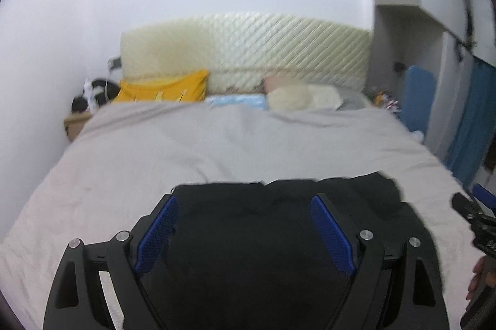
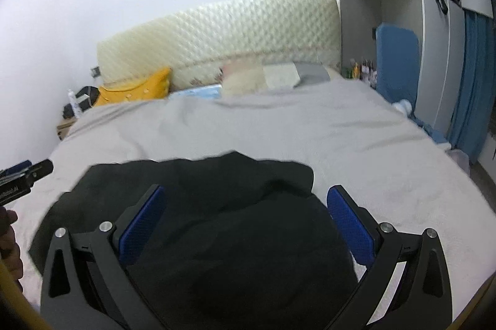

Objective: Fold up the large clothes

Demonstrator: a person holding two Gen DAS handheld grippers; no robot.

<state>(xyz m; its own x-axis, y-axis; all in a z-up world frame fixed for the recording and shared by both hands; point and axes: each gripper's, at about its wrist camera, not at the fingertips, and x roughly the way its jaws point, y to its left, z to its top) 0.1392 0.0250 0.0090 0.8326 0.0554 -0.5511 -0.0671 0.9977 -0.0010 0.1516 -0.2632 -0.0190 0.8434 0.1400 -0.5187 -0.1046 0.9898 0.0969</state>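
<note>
garment (image 1: 248, 237) on bed (image 1: 155, 150), pillows (image 1: 161, 89) behind.

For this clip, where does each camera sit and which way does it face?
Left wrist: on the left gripper, open over the black garment, facing the headboard; right gripper at right edge.
Right wrist: on the right gripper, open, same heading; left gripper at left edge.
Shared: garment, grey bedspread, yellow pillow.
</note>
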